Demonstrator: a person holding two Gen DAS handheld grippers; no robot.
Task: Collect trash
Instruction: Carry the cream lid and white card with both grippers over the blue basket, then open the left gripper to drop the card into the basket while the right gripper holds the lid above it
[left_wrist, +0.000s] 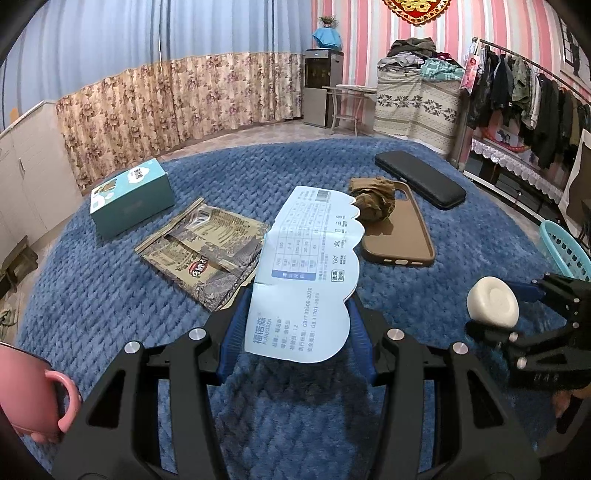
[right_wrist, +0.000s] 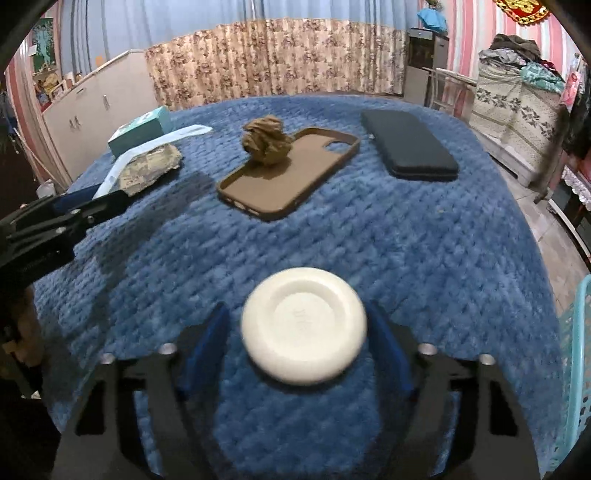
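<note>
My left gripper (left_wrist: 295, 332) is shut on a light-blue printed paper card (left_wrist: 306, 251), which it holds up off the blue blanket (left_wrist: 110, 314). In the right wrist view the same card (right_wrist: 122, 162) slants up from the left gripper (right_wrist: 110, 201). A white round disc (right_wrist: 304, 325) sits between the blue fingers of my right gripper (right_wrist: 301, 332), and both pads meet its edges. The left wrist view shows that disc (left_wrist: 493, 301) carried in the right gripper (left_wrist: 493, 306). A torn snack wrapper (left_wrist: 207, 251) and a crumpled brown paper ball (right_wrist: 267, 142) lie on the blanket.
The paper ball rests on a brown phone case (right_wrist: 295, 173). A black case (right_wrist: 410, 144) lies beyond it, and a teal box (left_wrist: 129, 199) at the far left. A teal plastic basket (right_wrist: 570, 369) stands off the right edge. A pink mug (left_wrist: 33, 391) shows at lower left.
</note>
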